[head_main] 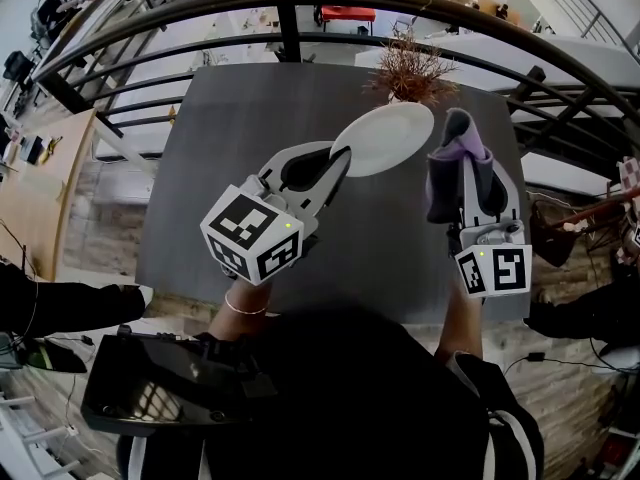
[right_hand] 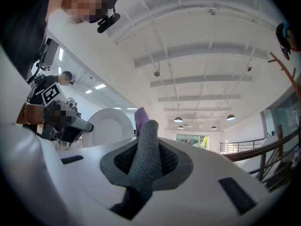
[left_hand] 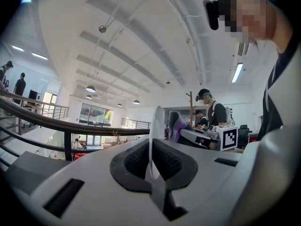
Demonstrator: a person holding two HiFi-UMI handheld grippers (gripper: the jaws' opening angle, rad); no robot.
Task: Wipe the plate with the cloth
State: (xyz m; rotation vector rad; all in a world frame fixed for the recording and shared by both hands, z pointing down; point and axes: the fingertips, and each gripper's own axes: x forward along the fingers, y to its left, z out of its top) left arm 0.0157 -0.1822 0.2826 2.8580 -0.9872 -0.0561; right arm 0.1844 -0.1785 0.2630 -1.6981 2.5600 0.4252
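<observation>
Dark grey table (head_main: 200, 188) lies below you, backed by a curved railing (head_main: 290, 43) and a dried plant (head_main: 410, 68). Your left gripper (head_main: 338, 160) is clamped on the rim of the white plate (head_main: 392, 136), held up off the tabletop. Your right gripper (head_main: 462, 183) is closed on the grey-and-purple cloth (head_main: 457, 146), which stands just beside the plate; contact between them cannot be confirmed.

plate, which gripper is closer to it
Left. The left gripper is clamped on the plate at its rim; the right gripper holds the cloth close beside it.
</observation>
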